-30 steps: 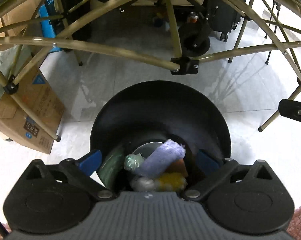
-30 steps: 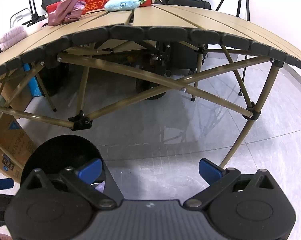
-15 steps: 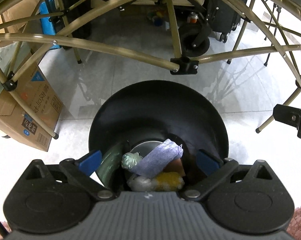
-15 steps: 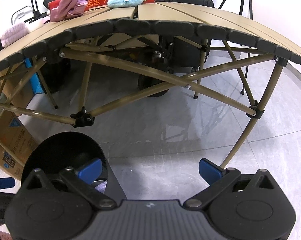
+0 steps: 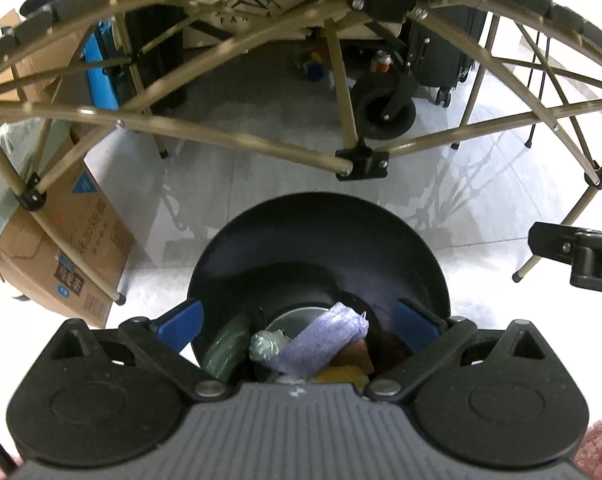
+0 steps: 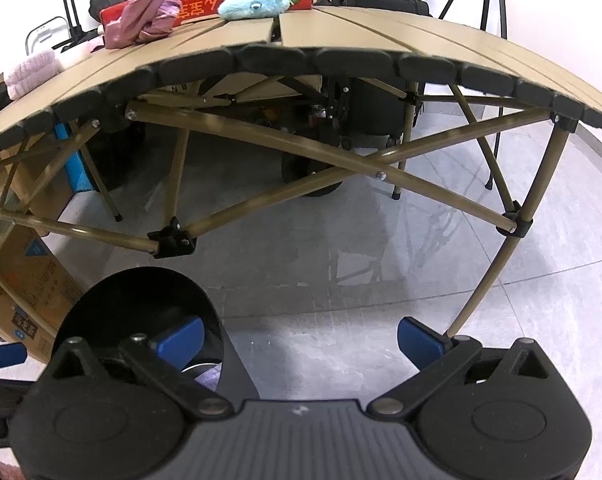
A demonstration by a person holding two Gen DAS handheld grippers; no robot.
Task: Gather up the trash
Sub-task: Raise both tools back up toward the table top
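The left gripper (image 5: pixel 299 322) hung directly above the black bin (image 5: pixel 319 240), its blue fingers spread wide and holding nothing. Between the fingers, at the bottom of the bin, lay the collected trash: a purple cloth roll (image 5: pixel 321 342) with its long axis running from lower left to upper right, a pale green wad (image 5: pixel 265 345) touching its left end, a yellow scrap (image 5: pixel 341 372) and a brown scrap (image 5: pixel 357 354) beneath its right side.

The right gripper (image 6: pixel 299 338) was also spread apart and empty. It stood to the right of the bin (image 6: pixel 141 304), over bare floor, with its left finger overlapping the bin's rim in the picture.

Judged from these positions, any remaining trash lay up and forward of both grippers, on the folding table (image 6: pixel 341 44). Visible there were a pink cloth (image 6: pixel 141 26), a light blue plush (image 6: pixel 255 3), a red box (image 6: pixel 205 0) and a pale pink bundle (image 6: pixel 33 72) at the left edge. Which of these count as trash cannot be told. The right gripper appeared better aimed at the tabletop.

The left wrist view showed the bin's contents but only the table's underside and frame. The right wrist view showed the tabletop items but almost nothing inside the bin.
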